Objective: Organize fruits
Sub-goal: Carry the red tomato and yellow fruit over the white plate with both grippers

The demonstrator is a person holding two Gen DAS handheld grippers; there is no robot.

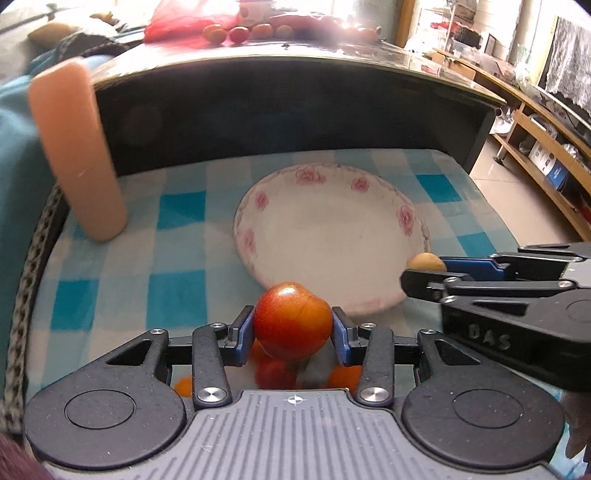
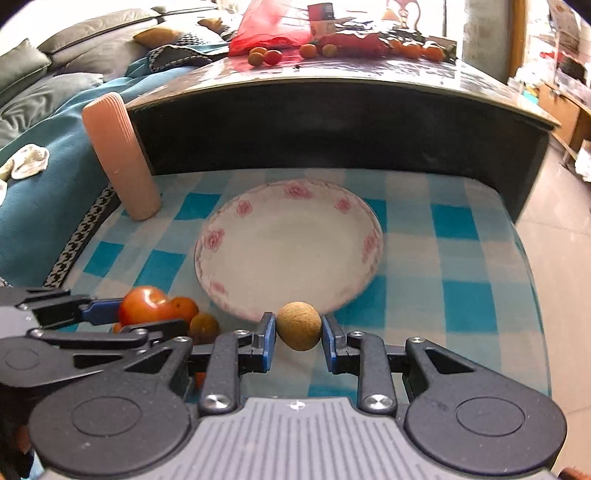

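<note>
A white plate with pink roses (image 1: 332, 236) (image 2: 288, 251) lies on the blue checked cloth. My left gripper (image 1: 293, 328) is shut on a red tomato-like fruit (image 1: 291, 321), just in front of the plate's near rim; it also shows in the right wrist view (image 2: 147, 304). My right gripper (image 2: 298, 332) is shut on a small round tan fruit (image 2: 298, 325), at the plate's near rim; it also shows in the left wrist view (image 1: 426, 263). Small orange fruits (image 2: 184, 308) and a brownish one (image 2: 204, 326) lie on the cloth by the left gripper.
A ribbed peach cylinder (image 1: 77, 147) (image 2: 118, 155) stands at the back left of the cloth. A dark raised shelf (image 2: 332, 122) sits behind the plate, with small tomatoes (image 2: 266, 57) and a red bag (image 2: 269, 26) on top. A sofa is at left.
</note>
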